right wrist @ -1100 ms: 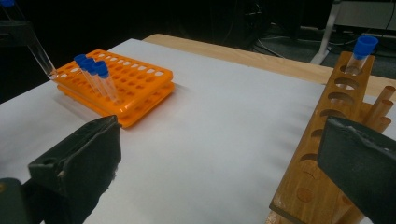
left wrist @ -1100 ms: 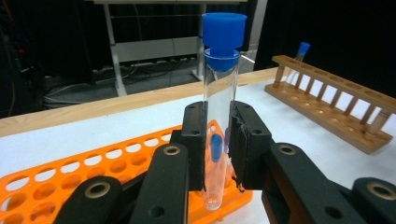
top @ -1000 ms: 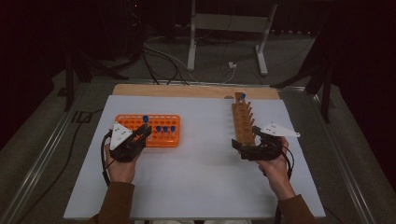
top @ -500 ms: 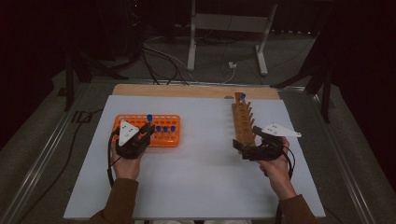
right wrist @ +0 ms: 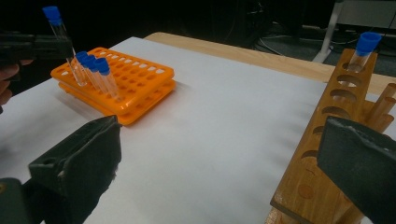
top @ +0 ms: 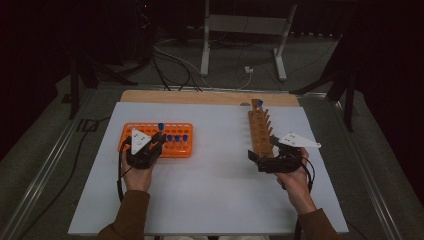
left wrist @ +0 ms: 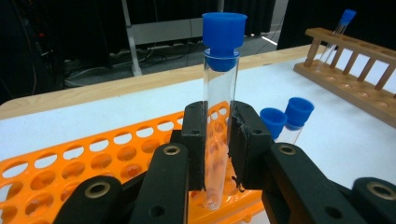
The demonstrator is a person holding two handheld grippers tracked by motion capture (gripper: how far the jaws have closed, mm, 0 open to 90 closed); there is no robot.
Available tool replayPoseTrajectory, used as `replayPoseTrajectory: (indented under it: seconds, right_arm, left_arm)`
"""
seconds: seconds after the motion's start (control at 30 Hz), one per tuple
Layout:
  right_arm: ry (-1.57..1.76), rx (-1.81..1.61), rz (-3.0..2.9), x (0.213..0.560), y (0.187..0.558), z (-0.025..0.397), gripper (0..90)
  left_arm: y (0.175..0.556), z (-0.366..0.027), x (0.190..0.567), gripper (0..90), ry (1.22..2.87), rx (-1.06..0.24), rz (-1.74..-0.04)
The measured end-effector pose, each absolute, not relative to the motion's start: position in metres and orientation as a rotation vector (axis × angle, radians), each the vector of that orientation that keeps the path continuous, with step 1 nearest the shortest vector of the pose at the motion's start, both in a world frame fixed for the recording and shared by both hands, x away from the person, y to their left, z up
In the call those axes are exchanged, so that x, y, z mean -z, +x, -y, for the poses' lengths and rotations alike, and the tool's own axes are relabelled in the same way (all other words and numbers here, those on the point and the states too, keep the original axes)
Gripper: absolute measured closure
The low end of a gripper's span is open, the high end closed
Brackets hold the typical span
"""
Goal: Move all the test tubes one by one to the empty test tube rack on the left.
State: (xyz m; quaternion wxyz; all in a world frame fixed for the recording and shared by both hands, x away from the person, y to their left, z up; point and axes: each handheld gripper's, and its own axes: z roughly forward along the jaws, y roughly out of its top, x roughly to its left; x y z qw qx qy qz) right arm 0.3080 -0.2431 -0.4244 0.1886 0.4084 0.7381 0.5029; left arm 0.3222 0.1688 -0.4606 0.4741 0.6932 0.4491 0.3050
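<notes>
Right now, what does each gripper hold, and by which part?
The left gripper clamps a blue-capped test tube by its lower glass body. The right gripper holds nothing.

Tube (left wrist: 219, 126) in left tongs (left wrist: 218, 140): clear glossy glass, blue plastic cap. Rack (left wrist: 93, 158) below: glossy orange plastic. Right rack (right wrist: 336, 126): varnished wood.

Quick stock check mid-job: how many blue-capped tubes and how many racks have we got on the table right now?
Held tube in the left gripper: 1
Tubes in the orange rack: 3
Tube in the wooden rack: 1
Racks: 2
Total: 7 (5 tubes, 2 racks)
</notes>
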Motion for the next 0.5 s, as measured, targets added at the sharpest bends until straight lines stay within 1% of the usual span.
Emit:
replayPoseTrajectory:
  seconds: [0.23, 0.5]
  right_arm:
    - [1.149, -1.417, -2.082, 0.426, 0.308, 0.242, 0.2]
    - [1.150, -1.420, -2.085, 0.426, 0.308, 0.243, 0.1]
  left_arm:
    - [0.329, -0.168, 0.467, 78.0, 1.688, -0.778, -1.105]
    - [0.334, -0.168, 0.475, 78.0, 1.670, -0.752, -1.116]
